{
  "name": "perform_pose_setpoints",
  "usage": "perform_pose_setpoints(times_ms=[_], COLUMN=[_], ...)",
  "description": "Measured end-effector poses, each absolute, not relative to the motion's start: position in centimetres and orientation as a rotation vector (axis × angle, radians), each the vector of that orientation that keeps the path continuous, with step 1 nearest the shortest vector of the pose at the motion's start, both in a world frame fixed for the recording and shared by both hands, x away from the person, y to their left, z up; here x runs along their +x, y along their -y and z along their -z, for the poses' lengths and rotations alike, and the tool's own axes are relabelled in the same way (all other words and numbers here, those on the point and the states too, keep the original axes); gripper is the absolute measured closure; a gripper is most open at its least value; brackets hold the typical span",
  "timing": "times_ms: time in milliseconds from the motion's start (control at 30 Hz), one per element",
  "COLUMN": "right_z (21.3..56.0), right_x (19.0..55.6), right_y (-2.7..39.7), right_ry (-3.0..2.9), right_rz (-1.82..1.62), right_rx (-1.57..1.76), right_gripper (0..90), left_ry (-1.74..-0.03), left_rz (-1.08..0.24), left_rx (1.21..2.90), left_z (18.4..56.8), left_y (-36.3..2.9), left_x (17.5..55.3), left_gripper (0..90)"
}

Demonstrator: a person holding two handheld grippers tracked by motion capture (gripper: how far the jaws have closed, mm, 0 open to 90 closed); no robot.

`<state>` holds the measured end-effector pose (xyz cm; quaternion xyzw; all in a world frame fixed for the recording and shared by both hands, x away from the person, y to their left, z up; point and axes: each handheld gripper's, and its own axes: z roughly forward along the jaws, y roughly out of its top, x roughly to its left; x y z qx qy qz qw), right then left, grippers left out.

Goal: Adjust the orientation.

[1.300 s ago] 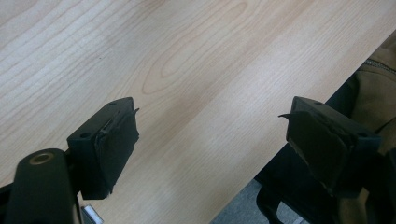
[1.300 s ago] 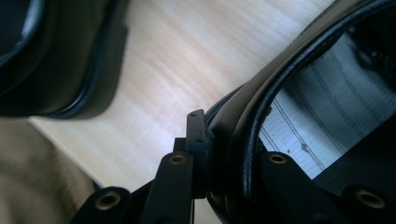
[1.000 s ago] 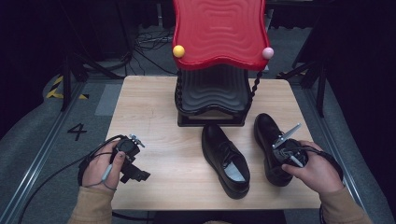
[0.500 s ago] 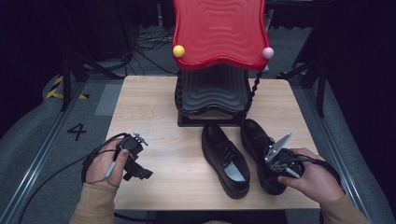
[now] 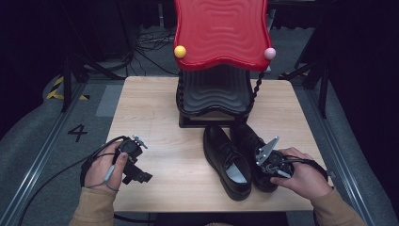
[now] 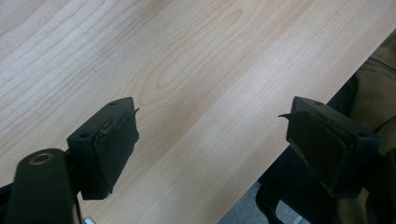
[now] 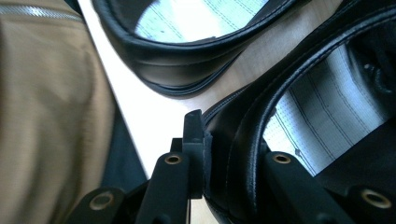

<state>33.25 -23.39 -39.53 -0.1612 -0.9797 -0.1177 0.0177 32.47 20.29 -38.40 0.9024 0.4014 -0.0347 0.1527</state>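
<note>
Right black dress shoe point(image 5: 254, 155) stands on the near right of the wooden table point(image 5: 155, 117), just beside the left black dress shoe point(image 5: 228, 162), both toes pointing away toward the rack. Right gripper point(image 5: 269, 162) grips it at the heel collar: in the right gripper view one jaw sits outside the heel wall point(image 7: 229, 140), the other inside against the lining, the leather pinched between them. Jaws have just been easing apart slightly, leather still between them. Left gripper point(image 5: 136, 167) rests near the left front edge of the table, well apart from both shoes; its jaws stand wide apart with bare tabletop between them, holding nothing. Red wavy-topped shoe rack point(image 5: 219, 33) stands at the far centre. Right shoe's heel is hidden under the right hand point(image 5: 303, 176) in the high view. Rack's lower shelves are dark, contents unclear.
</note>
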Motion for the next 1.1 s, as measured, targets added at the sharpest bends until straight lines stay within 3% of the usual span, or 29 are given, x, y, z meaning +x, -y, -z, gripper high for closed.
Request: perform_pose_setpoints(times_ms=[367, 1000, 1100], right_z=[41.3, 38.3, 37.8], right_x=[33.8, 33.4, 33.4], right_y=[22.3, 24.3, 24.6], right_ry=[3.008, 2.811, 2.761], right_rz=[0.346, 0.65, 0.704], right_rx=[-0.503, -0.895, -1.014], right_gripper=[77.0, 49.4, 49.4], left_ry=[-1.167, -1.128, -1.118], left_rz=[0.098, 0.084, 0.083], left_rx=[2.581, 2.599, 2.602], left_z=[38.4, 38.3, 38.4], left_y=[-20.5, -20.1, -20.1], left_x=[32.2, 32.4, 32.3], left_gripper=[17.1, 17.1, 17.1])
